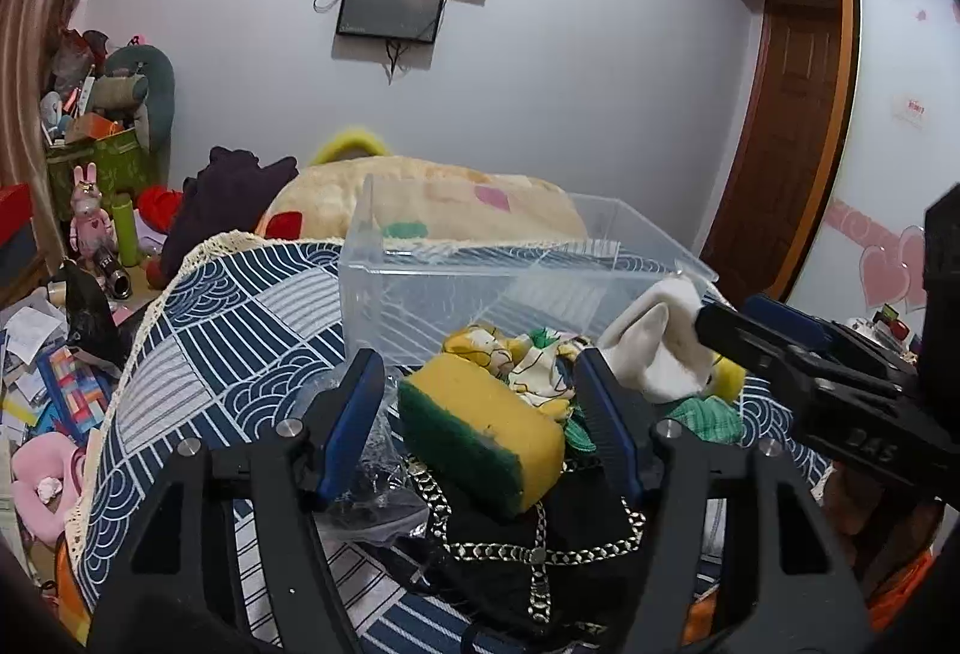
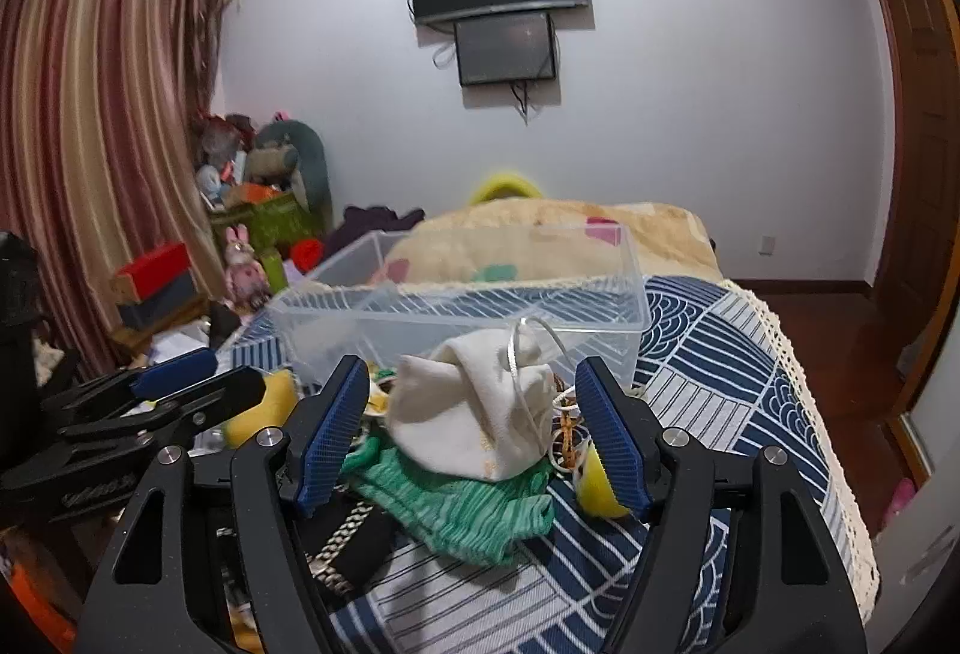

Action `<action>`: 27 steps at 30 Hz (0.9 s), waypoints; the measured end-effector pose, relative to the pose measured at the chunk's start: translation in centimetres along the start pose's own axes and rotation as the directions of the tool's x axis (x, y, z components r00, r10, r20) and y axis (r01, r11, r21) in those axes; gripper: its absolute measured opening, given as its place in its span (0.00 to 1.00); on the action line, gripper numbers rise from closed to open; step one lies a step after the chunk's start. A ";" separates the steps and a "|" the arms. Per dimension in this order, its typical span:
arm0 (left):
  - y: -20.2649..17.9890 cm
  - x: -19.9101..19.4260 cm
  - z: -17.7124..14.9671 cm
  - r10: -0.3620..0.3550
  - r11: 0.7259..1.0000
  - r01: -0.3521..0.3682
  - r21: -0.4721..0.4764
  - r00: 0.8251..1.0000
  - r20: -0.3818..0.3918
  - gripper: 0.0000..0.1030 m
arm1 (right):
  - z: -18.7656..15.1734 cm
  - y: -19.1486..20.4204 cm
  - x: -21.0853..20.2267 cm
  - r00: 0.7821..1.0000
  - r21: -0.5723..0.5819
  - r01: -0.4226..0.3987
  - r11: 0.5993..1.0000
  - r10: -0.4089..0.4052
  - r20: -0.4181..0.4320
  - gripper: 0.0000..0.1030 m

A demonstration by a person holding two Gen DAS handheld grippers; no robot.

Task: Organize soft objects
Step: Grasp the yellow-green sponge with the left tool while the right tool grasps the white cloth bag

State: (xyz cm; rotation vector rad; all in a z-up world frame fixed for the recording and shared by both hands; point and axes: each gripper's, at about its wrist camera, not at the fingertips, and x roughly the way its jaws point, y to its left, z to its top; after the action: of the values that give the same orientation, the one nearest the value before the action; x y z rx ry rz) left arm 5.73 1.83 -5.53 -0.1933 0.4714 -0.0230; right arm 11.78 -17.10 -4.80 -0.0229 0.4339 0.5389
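Note:
A pile of soft things lies on the blue patterned cloth in front of a clear plastic bin (image 1: 420, 288). My left gripper (image 1: 480, 426) is open around a yellow and green sponge (image 1: 480, 429), its pads apart from it. My right gripper (image 2: 474, 432) is open around a white drawstring pouch (image 2: 474, 414), which lies on a green knit cloth (image 2: 456, 510). A yellow ball (image 2: 600, 486) sits by the right finger. The pouch also shows in the left wrist view (image 1: 654, 348), with the right gripper (image 1: 780, 348) beside it. The bin (image 2: 456, 318) looks empty.
A black item with a silver chain (image 1: 534, 546) and a printed cloth (image 1: 534, 366) lie in the pile. A beige blanket (image 2: 540, 240) lies behind the bin. The table edge with lace trim (image 2: 804, 384) drops off at right. Clutter fills the floor at left (image 1: 48, 366).

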 end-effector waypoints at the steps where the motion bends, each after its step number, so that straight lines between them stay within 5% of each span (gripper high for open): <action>1: 0.1 0.5 -0.1 -0.001 1.000 0.001 -0.002 1.000 -0.012 0.64 | 0.0 -0.1 0.6 1.000 0.003 -0.001 1.000 0.001 -0.018 0.67; 6: 0.5 1.8 -0.6 -0.019 1.000 0.018 -0.015 0.997 -0.075 0.55 | -0.5 -0.6 2.7 0.993 0.045 -0.061 0.997 0.065 -0.095 0.65; 14: 1.1 2.2 -1.1 -0.069 0.997 0.064 -0.053 0.994 -0.089 0.43 | -1.6 -0.1 3.9 0.983 0.015 -0.077 0.997 0.079 -0.166 0.31; 21: 1.3 1.0 -0.5 -0.083 0.994 0.079 -0.069 0.995 -0.057 0.35 | -1.2 -1.5 2.9 0.988 0.047 -0.062 0.997 0.068 -0.138 0.12; 27: 1.7 -0.6 0.6 -0.068 0.994 0.067 -0.087 0.998 -0.005 0.34 | -0.2 -1.5 0.6 0.996 0.056 -0.063 0.996 0.067 -0.066 0.11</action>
State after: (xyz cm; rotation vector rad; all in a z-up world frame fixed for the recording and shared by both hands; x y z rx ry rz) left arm 5.42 3.67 -5.10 -0.2946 0.4744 -0.0697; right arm 12.91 -18.18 -5.36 0.0246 0.5171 0.5917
